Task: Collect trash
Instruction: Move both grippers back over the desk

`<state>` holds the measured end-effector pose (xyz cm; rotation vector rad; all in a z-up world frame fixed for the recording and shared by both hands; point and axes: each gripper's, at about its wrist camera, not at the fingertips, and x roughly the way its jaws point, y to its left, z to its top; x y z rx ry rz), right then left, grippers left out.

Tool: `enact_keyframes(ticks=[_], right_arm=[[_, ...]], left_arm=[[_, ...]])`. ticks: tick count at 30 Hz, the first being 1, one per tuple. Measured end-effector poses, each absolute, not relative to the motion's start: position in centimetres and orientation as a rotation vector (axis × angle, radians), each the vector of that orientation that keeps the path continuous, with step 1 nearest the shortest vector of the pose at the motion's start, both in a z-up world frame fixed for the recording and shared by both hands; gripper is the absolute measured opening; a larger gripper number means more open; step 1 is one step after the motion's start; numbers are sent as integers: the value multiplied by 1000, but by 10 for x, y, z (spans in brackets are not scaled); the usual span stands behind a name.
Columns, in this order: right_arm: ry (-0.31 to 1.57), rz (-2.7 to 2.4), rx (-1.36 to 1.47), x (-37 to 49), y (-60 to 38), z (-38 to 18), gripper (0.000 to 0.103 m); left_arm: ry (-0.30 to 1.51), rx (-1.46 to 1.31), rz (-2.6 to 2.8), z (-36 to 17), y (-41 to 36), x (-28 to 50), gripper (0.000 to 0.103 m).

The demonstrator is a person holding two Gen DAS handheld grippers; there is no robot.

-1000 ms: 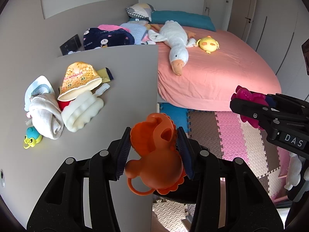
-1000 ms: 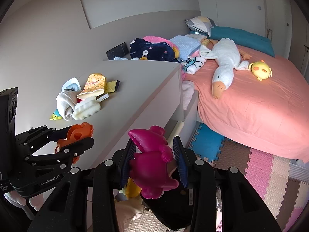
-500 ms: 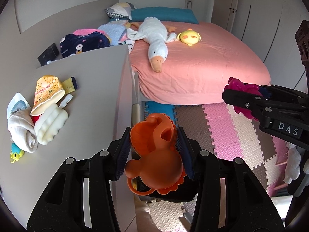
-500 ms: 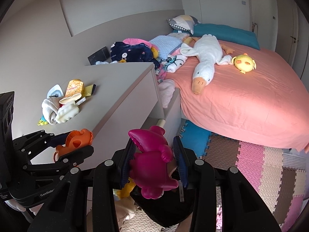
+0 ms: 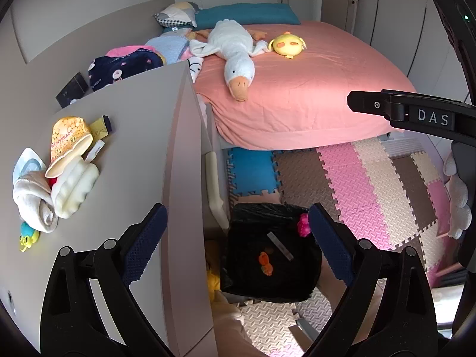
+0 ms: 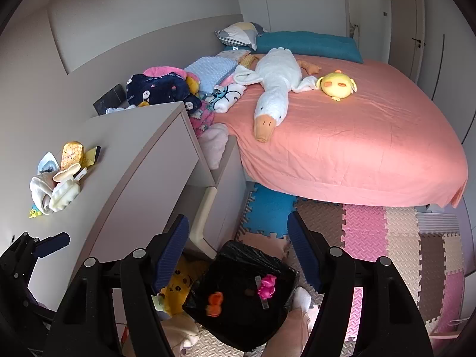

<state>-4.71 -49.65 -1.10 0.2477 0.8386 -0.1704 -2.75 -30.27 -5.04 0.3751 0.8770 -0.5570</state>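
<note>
Dropping: both toys are lying inside the black-lined bin, so the release step is ending.

Left wrist view
- left gripper (image 5: pixel 235 232): hanging low in the frame over the bin, its jaws having just been opening and now standing wide apart with nothing between them.
- bin (image 5: pixel 235 282): sitting at bottom centre on the foam mat (image 5: pixel 357 184), just beside the desk (image 5: pixel 134 154) edge.
- orange toy (image 5: pixel 264 263): resting on the liner, centre-left inside the bin.
- pink toy (image 5: pixel 303 224): lying near the bin's upper right rim, still inside as far as I can tell.
- right gripper (image 5: pixel 416 113): one finger is crossing in at the right edge; its gap is not showing here.
- pile (image 5: pixel 59 172): wrappers, a cloth and a small toy are waiting at the left, on the desk.

Right wrist view
- right gripper (image 6: pixel 238 250): hovering over the bin at bottom centre, jaws having just been opening and now parted, gripping nothing.
- pink toy (image 6: pixel 267 286): lying right of centre in the liner.
- orange toy (image 6: pixel 214 303): lying to its lower left.
- bed (image 6: pixel 357 136): filling the upper right with plush toys, well apart from the work.

Doing it well: I am judging that lifting both claws straight up before swinging back to the pile is keeping the fingers clear of the liner, and that keeping them open is saving time at the next pick.
</note>
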Motion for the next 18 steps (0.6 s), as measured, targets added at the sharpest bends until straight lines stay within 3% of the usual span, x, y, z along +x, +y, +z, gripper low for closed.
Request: enact_keyframes(ticks=[18], right_arm=[[841,-49,236,-34,-454,-12,70]], left_arm=[[888,313,-470,-51,-261,-17,92]])
